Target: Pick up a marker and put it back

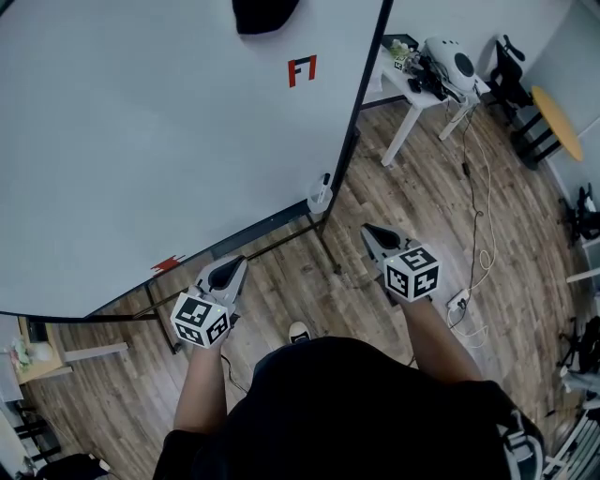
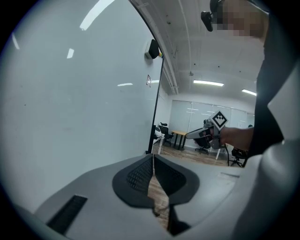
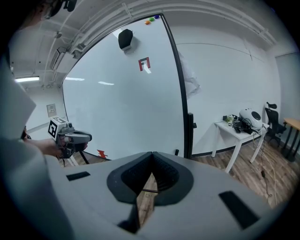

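A marker (image 1: pixel 324 184) with a black cap stands upright in a small clear cup (image 1: pixel 319 201) at the lower right corner of the big whiteboard (image 1: pixel 159 141). My left gripper (image 1: pixel 228 272) is held below the board's bottom edge, jaws shut with nothing between them. My right gripper (image 1: pixel 375 234) is held over the wooden floor, a little right of and below the cup, also shut and empty. In the left gripper view the jaws (image 2: pixel 153 157) meet at the tip. In the right gripper view the jaws (image 3: pixel 152 153) are likewise pressed together, pointing toward the board's right edge.
A black eraser (image 1: pixel 262 14) and a red mark (image 1: pixel 302 70) are on the board. A white table (image 1: pixel 412 89) with gear stands at the right. A cable (image 1: pixel 483 216) and power strip (image 1: pixel 458 301) lie on the floor. The board's stand legs (image 1: pixel 323 246) cross between the grippers.
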A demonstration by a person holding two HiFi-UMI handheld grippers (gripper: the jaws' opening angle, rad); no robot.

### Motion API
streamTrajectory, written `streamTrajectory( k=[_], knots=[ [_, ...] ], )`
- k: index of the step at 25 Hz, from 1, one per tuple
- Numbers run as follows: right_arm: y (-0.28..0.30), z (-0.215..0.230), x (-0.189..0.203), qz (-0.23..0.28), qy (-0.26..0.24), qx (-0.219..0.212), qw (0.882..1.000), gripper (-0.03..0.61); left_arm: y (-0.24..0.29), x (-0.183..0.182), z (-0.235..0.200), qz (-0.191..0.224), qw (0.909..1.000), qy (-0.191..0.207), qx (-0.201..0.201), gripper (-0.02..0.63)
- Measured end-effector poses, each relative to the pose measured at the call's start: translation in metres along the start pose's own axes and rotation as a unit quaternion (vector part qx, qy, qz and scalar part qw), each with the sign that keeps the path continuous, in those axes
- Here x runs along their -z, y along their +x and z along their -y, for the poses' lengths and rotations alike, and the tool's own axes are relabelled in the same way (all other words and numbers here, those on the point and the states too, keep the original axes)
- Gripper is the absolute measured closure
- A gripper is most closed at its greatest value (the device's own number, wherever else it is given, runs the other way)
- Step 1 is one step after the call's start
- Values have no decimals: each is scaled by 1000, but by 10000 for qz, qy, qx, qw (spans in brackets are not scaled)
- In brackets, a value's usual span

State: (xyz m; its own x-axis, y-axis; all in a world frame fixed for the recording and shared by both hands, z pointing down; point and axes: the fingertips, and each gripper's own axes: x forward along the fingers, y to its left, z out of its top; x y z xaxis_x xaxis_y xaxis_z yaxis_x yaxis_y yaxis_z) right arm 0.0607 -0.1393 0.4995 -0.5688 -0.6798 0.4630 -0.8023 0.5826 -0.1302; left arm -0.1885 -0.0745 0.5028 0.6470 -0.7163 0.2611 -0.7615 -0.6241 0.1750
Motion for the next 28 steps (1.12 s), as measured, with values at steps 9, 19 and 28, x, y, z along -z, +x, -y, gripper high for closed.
streamTrajectory(
  k=[9, 19, 28],
  knots=[
    [21, -7, -15, 4, -38, 142, 9999, 581, 6, -2, -19, -66, 9996, 85, 274, 595],
    [6, -16, -19, 89, -32, 287, 9995, 581, -9, -9, -16, -24, 9992, 195, 345, 595],
    [10, -7, -18, 77, -62, 279, 9996, 581, -13, -10, -12, -22, 9995, 223, 230, 595]
  ],
)
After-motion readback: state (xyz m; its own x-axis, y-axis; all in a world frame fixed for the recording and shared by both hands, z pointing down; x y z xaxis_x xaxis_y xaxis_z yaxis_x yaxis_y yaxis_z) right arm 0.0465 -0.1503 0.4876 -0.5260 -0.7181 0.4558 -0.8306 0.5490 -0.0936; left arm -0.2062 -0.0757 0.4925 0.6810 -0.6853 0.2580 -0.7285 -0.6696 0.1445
